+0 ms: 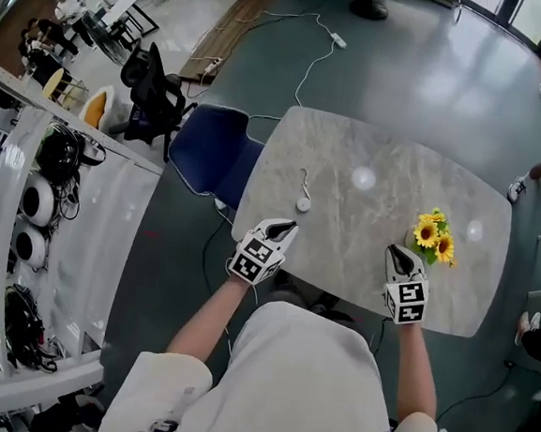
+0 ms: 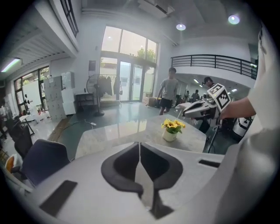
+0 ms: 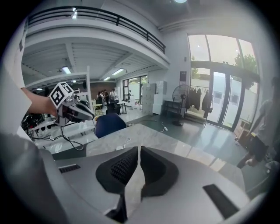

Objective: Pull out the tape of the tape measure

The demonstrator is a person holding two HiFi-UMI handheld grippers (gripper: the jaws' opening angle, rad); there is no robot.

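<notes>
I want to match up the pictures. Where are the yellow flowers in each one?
Head view: the sunflowers stand at the right of the marble table, just ahead of the right gripper.
Left gripper view: the sunflowers are right of the middle, in a white pot.
Right gripper view: not in it.
Shared landmark: the blue chair shows in all three.

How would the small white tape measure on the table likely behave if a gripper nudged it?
The tape measure looks small and round, so it is probably light and may slide on the smooth, glossy table. Its thin tail lies curved, so it is likely floppy.
</notes>
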